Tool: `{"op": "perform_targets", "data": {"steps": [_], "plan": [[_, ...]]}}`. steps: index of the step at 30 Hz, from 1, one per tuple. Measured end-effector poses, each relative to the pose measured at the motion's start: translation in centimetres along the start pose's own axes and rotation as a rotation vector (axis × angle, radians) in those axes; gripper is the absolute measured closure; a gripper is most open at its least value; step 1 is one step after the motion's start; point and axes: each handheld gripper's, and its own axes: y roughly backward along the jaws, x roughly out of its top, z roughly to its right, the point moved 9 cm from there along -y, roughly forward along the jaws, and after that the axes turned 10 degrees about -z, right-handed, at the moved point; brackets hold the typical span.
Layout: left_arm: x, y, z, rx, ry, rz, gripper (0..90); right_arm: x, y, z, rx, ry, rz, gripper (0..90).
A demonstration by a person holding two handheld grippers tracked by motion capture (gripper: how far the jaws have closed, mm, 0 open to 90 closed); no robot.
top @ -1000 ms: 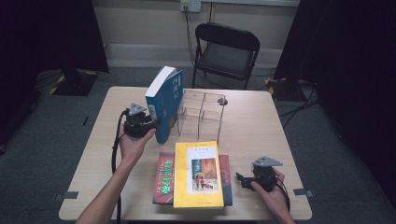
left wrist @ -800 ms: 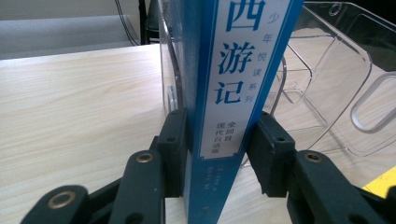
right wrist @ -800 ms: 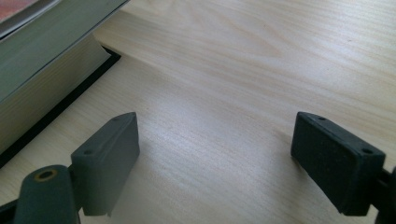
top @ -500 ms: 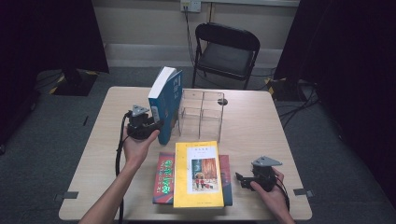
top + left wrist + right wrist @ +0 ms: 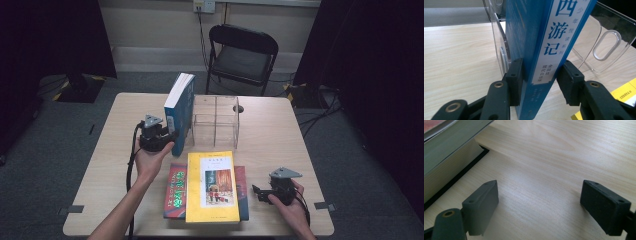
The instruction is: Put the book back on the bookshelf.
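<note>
A thick blue book (image 5: 180, 107) stands on end, leaning against the left side of a clear plastic rack (image 5: 217, 122). My left gripper (image 5: 170, 137) straddles the book's lower spine (image 5: 536, 50). Its jaws have just been opening: one pad (image 5: 515, 80) still lies along the cover, and the other pad (image 5: 571, 82) stands just clear of the spine. My right gripper (image 5: 260, 192) rests near the table's front right edge, open, with bare wood between its jaws (image 5: 539, 202).
A yellow book (image 5: 211, 185) lies on top of a red one (image 5: 175, 190) at the table's front middle; their edge (image 5: 446, 157) is just left of my right gripper. A black chair (image 5: 242, 55) stands behind the table.
The left hand and the blue book have shifted only slightly at the rack. The right gripper has kept still.
</note>
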Motion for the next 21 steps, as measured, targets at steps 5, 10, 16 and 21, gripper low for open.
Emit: {"op": "perform_targets", "data": {"steps": [5,10,16,21], "plan": [[0.0,0.2,-0.5,-0.013,0.028,0.013,56.7,0.0,0.0,0.0,0.000,0.000,0.000,14.8],[-0.6,0.4,-0.7,-0.033,0.028,0.025,53.2,0.0,0.0,0.0,0.000,0.000,0.000,14.8],[-2.0,0.2,-1.2,-0.030,-0.020,0.011,49.2,0.0,0.0,0.0,-0.001,-0.001,0.000,14.7],[-3.5,-0.4,-1.4,-0.052,-0.051,-0.016,54.3,0.0,0.0,0.0,-0.002,-0.002,0.000,14.7]]}}
